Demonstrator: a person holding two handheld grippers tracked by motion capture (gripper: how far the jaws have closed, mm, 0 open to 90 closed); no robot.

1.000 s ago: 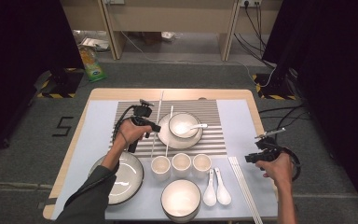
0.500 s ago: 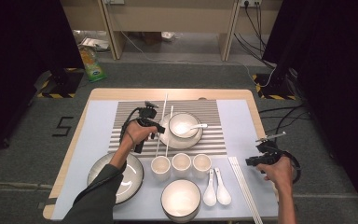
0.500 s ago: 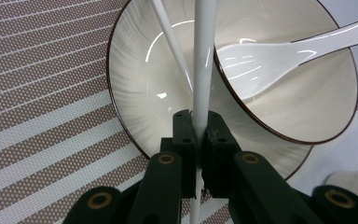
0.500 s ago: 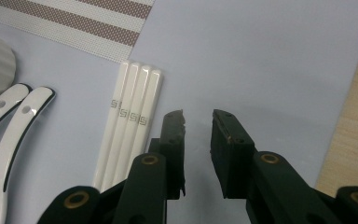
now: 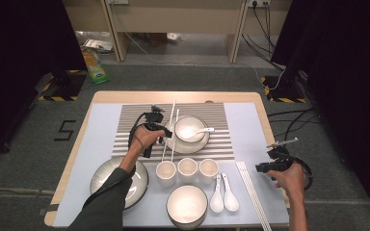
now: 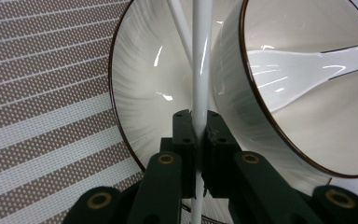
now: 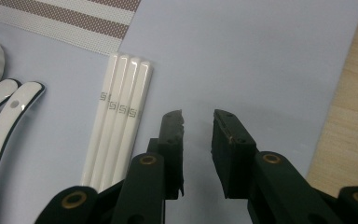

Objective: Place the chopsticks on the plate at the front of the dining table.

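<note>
A white chopstick (image 6: pixel 200 60) is pinched tight between the jaws of the left tool (image 6: pixel 197 135). In the left gripper view the stick runs straight up past the jaws, over the rim of a shallow plate (image 6: pixel 144 88) and just beside the wall of a bowl (image 6: pixel 303 121) that sits on that plate. A second chopstick (image 6: pixel 179 23) lies close by it, slanting a little. A white spoon (image 6: pixel 307 65) rests inside the bowl (its handle points off to the right).

From the high view, the left tool (image 5: pixel 155 126) is over the striped mat (image 5: pixel 135 130), at the left side of the plate and bowl (image 5: pixel 189 129), and the two sticks (image 5: pixel 169 130) reach from the far part of the mat down toward three small cups (image 5: pixel 187 169).

Nearer on the counter (image 5: pixel 125 97) sit a dark-rimmed plate (image 5: pixel 107 177) on the left, another bowl (image 5: pixel 187 204) in the middle, and two spoons (image 5: pixel 223 192) beside it.

The right tool (image 5: pixel 270 166) is well apart, at the right edge of the pale blue cloth (image 5: pixel 243 120). Its jaws stand a narrow gap apart and hold nothing. In the right gripper view, four more chopsticks (image 7: pixel 116 116) lie side by side just left of the right tool (image 7: pixel 198 121).
</note>
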